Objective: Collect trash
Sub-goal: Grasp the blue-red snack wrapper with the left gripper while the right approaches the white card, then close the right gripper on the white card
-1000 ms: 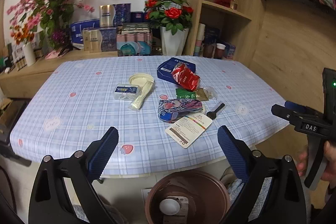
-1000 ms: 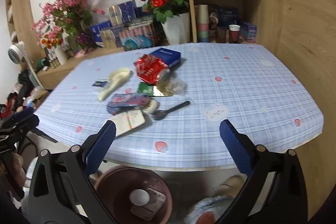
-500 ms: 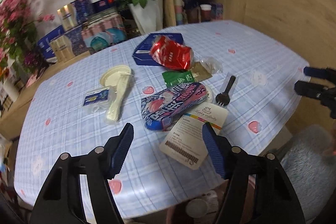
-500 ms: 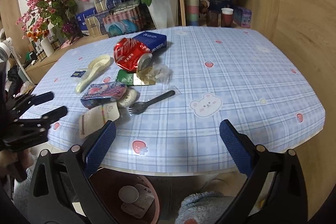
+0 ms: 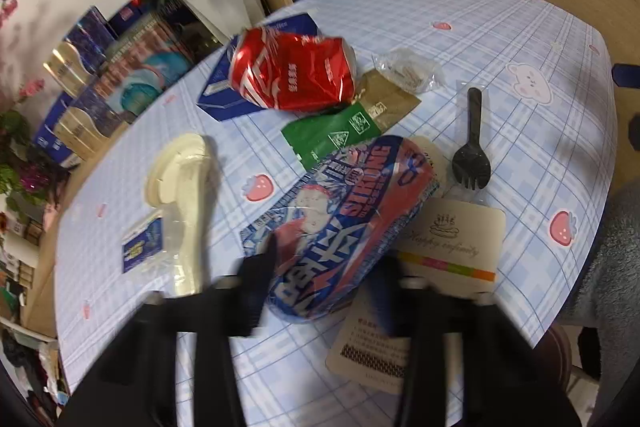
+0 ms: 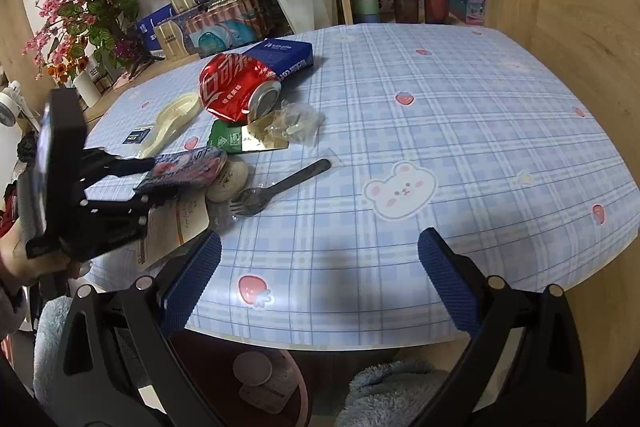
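Trash lies on the blue plaid table (image 6: 460, 115): a crushed red can (image 5: 292, 73) (image 6: 236, 87), a blue-and-pink snack wrapper (image 5: 344, 223) (image 6: 184, 169), a green sachet (image 5: 332, 137), a clear bag (image 5: 406, 69), a black plastic fork (image 5: 472, 147) (image 6: 280, 187), a printed card (image 5: 420, 287) and a cream plastic spoon (image 5: 184, 203). My left gripper (image 5: 324, 283) is open, its blurred fingers on either side of the wrapper's near end. My right gripper (image 6: 320, 279) is open and empty over the table's front edge.
A brown bin (image 6: 260, 383) with some trash inside stands on the floor under the front edge. A blue box (image 6: 280, 55) lies behind the can. Flower vases, boxes and a shelf with cups line the back. A furry blue cushion (image 6: 380, 399) is below.
My left gripper has moved forward and down over the table until its fingers straddle the snack wrapper. My right gripper has edged closer to the table, still open.
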Tool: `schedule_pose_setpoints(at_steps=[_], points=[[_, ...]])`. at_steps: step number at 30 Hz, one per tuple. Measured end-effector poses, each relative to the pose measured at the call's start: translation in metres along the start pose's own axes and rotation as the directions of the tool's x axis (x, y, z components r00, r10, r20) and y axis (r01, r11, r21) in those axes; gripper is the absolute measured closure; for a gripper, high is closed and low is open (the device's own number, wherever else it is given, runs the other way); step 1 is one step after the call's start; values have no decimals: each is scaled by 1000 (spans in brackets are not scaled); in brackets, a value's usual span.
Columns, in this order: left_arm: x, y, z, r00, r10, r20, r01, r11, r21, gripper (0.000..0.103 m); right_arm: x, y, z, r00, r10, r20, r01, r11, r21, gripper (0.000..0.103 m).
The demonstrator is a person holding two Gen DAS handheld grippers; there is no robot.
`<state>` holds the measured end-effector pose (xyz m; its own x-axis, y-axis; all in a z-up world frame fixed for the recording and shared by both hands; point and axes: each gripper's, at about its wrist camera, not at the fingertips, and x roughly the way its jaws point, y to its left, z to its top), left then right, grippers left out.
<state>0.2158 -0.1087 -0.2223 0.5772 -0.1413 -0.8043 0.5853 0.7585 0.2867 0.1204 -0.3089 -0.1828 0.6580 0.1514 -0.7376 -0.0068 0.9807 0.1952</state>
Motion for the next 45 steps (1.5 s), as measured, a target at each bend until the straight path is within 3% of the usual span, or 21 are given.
schedule_pose_setpoints(at_steps=[1, 4, 11, 17, 21, 28, 32, 36, 40, 45], points=[[-2, 1, 0, 1000, 15, 16, -15, 1000, -2, 84, 2, 0, 0, 1000, 5, -3, -5, 1000, 1, 6], [-10, 11, 1, 999, -17, 51, 19, 999, -47, 93, 7, 2, -1, 1000, 23, -16, -23, 1000, 12, 6], [-47, 47, 1, 984, 0, 176, 37, 978, -206, 96, 20, 22, -8, 995, 89, -47, -89, 996, 9, 6], [-87, 77, -11, 964, -12, 265, 114, 921, -373, 96, 43, 57, -17, 975, 191, -110, -193, 981, -3, 6], [-112, 86, -32, 953, 10, 303, 135, 880, -455, 96, 62, 85, -18, 958, 241, -155, -247, 969, -20, 16], [-132, 90, -73, 952, 69, 300, 113, 828, -549, 96, 85, 115, -12, 955, 246, -165, -249, 969, 5, 21], [-134, 94, -92, 952, 73, 296, 123, 798, -590, 96, 93, 120, -4, 966, 212, -150, -214, 977, 5, 27], [-137, 94, -108, 952, 74, 297, 134, 771, -622, 96, 100, 124, 3, 974, 166, -155, -171, 985, -19, 49], [-138, 92, -120, 950, 69, 304, 151, 751, -643, 96, 95, 120, 12, 969, 189, -161, -188, 982, 16, 76], [-140, 87, -128, 950, 62, 306, 161, 742, -651, 96, 70, 119, 27, 964, 250, -87, -248, 968, 34, 92]])
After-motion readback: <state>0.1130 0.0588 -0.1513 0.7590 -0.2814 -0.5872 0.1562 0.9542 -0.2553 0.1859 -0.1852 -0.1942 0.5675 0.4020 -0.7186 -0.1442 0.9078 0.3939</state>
